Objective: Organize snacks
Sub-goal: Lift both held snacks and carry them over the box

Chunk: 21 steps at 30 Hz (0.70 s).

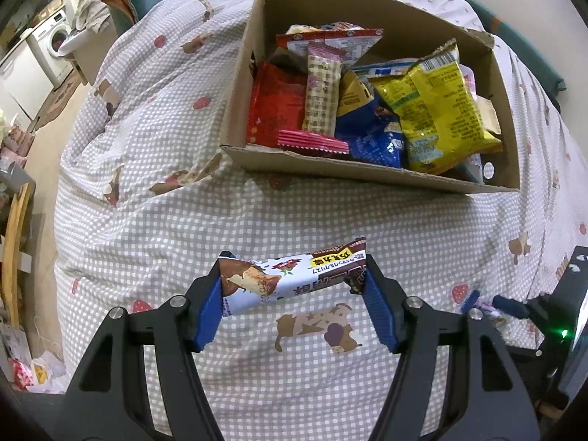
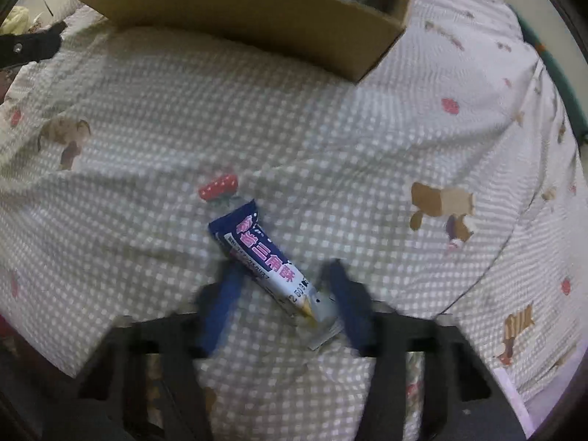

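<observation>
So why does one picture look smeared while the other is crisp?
Right wrist view: the right tool is motion-blurred, though the blue snack bar reads fairly clearly. Left wrist view: sharp, the chocolate snack crisp, with fisheye bending of the cardboard box.

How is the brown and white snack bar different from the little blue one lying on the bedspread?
The brown and white snack bar is clamped crosswise, its ends between the jaws of the left gripper; the blue snack stick lies loose on the checked bedspread, with the right gripper straddling it. The brown one looks wider, the blue one slimmer. Both are sealed wrappers outside the cardboard box.
</observation>
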Motion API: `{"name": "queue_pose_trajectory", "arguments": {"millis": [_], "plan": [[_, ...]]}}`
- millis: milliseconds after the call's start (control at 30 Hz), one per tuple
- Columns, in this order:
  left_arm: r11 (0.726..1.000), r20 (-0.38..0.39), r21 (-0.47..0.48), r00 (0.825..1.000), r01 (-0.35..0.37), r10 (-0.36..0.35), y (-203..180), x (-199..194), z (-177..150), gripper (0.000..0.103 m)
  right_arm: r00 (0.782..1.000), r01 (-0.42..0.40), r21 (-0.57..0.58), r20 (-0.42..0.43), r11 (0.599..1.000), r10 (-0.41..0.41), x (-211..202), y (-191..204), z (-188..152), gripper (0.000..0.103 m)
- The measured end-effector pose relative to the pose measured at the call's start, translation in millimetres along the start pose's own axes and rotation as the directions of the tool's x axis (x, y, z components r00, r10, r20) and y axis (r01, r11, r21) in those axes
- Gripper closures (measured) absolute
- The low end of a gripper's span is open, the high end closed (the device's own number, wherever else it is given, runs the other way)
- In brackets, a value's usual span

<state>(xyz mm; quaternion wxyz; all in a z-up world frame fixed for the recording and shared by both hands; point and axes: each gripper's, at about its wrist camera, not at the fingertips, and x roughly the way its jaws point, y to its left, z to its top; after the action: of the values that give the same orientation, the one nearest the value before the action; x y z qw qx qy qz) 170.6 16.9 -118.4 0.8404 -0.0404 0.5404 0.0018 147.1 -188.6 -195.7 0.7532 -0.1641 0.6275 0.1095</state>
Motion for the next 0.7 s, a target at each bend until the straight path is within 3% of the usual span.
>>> {"name": "queue_pose_trajectory", "arguments": {"millis": [67,167,267,333,533,633,700], "plan": [[1.0,0.003,-0.005,1.0,0.0,0.0,2,0,1,0.039,1.0,-0.016,0.048,0.019,0.999,0.015,-5,-10,-1,0.079],[1.0,0.006,-0.008,1.0,-0.006,0.006,2,0,0,0.039,0.996,-0.058,0.129,0.071,0.99,0.049,-19,-30,-2,0.085],[1.0,0.013,-0.005,1.0,-0.002,0.002,1,-2,0,0.039,0.975,-0.187,0.237,0.162,0.953,0.151,-38,-53,-5,0.085],[1.0,0.02,0.005,1.0,0.005,-0.005,0,-3,-1,0.039,0.948,-0.265,0.279,0.251,0.923,0.196,-55,-67,-9,0.085],[1.0,0.079,0.012,0.997,-0.006,0.005,-1,-16,3,0.039,0.824,-0.485,0.319,0.478,0.814,0.304,-97,-91,-8,0.085],[0.999,0.131,0.018,0.99,-0.044,0.042,1,-25,7,0.039,0.787,-0.52,0.312,0.537,0.795,0.304,-110,-91,-6,0.085],[0.998,0.166,0.012,0.985,-0.057,0.054,4,-32,11,0.039,0.776,-0.524,0.302,0.556,0.796,0.3,-118,-89,9,0.085]]}}
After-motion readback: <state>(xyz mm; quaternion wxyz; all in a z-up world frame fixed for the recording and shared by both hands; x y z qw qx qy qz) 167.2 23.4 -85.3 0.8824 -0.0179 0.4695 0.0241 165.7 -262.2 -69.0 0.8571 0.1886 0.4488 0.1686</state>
